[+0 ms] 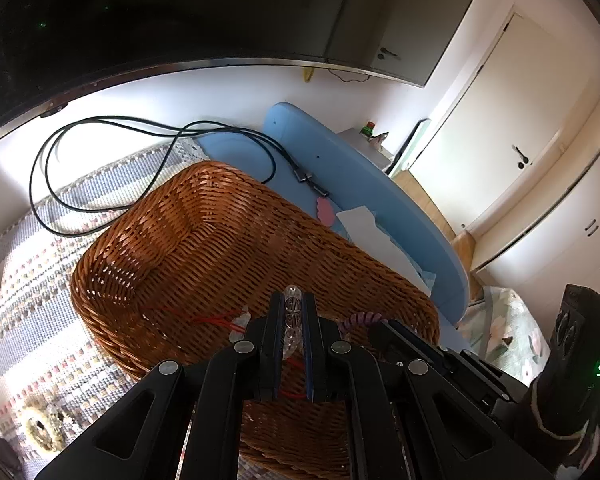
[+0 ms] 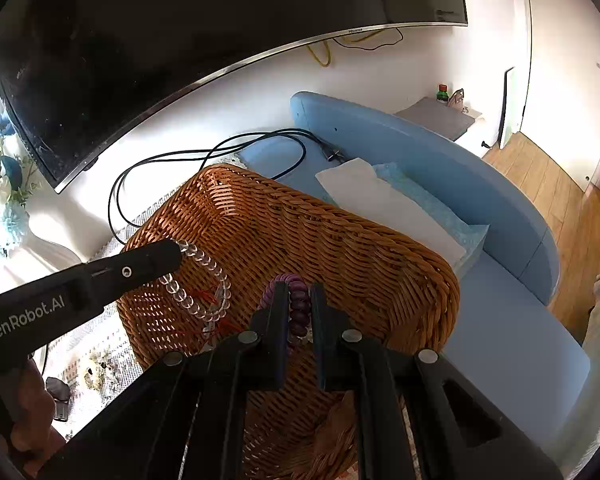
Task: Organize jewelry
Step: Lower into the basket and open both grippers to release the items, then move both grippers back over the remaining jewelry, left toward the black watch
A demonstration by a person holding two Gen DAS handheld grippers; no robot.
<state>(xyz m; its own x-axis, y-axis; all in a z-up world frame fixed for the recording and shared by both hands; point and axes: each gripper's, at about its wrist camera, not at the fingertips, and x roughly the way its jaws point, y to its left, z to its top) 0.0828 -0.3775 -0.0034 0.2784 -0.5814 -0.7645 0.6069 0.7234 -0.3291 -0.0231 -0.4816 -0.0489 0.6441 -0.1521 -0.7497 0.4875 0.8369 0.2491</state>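
Both bracelets pinched over basket, drop pending.
Left hand-held gripper pinches clear bead bracelet; right hand-held gripper pinches purple bead bracelet. Both hang above the wicker basket on the tabletop, likely for release inside, keeping strands separate.

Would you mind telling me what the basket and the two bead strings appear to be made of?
Basket: woven wicker or rattan, glossy brown, strands visible. Clear bead string: transparent glass or crystal, possibly plastic, glinting. Purple bead string: dark purple beads, stone or plastic; unclear.
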